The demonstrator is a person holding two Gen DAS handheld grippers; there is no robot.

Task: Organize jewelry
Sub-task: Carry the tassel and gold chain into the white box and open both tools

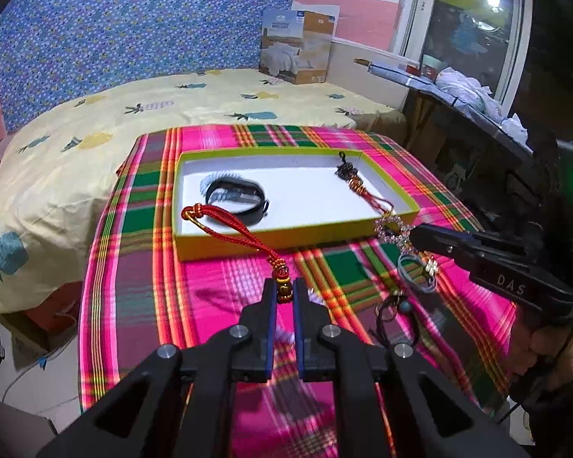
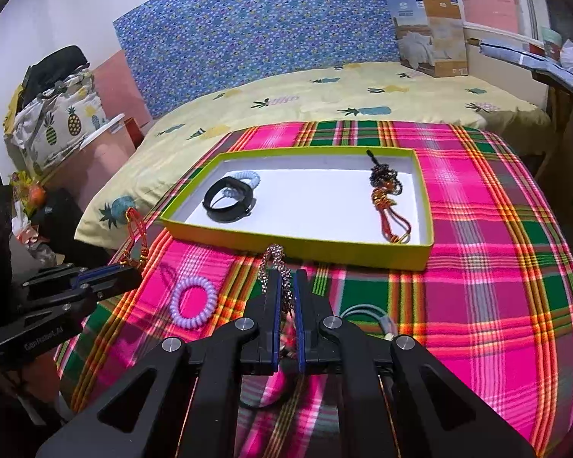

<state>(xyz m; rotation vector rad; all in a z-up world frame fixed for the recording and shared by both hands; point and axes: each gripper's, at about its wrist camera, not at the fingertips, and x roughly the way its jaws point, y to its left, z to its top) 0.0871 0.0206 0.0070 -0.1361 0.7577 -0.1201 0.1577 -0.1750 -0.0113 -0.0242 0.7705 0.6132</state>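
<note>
Charm [image 1: 282, 286] cord [image 1: 225, 221] points boxward (left gripper [image 1: 284, 294] clamped).

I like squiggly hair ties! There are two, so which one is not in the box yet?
The purple spiral hair tie lies on the plaid cloth. The pale blue spiral hair tie is already inside the yellow-green box, behind the black wristband.

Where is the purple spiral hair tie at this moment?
In the right wrist view, the purple spiral hair tie lies on the plaid cloth, left of the right gripper, in front of the yellow-green tray.
</note>
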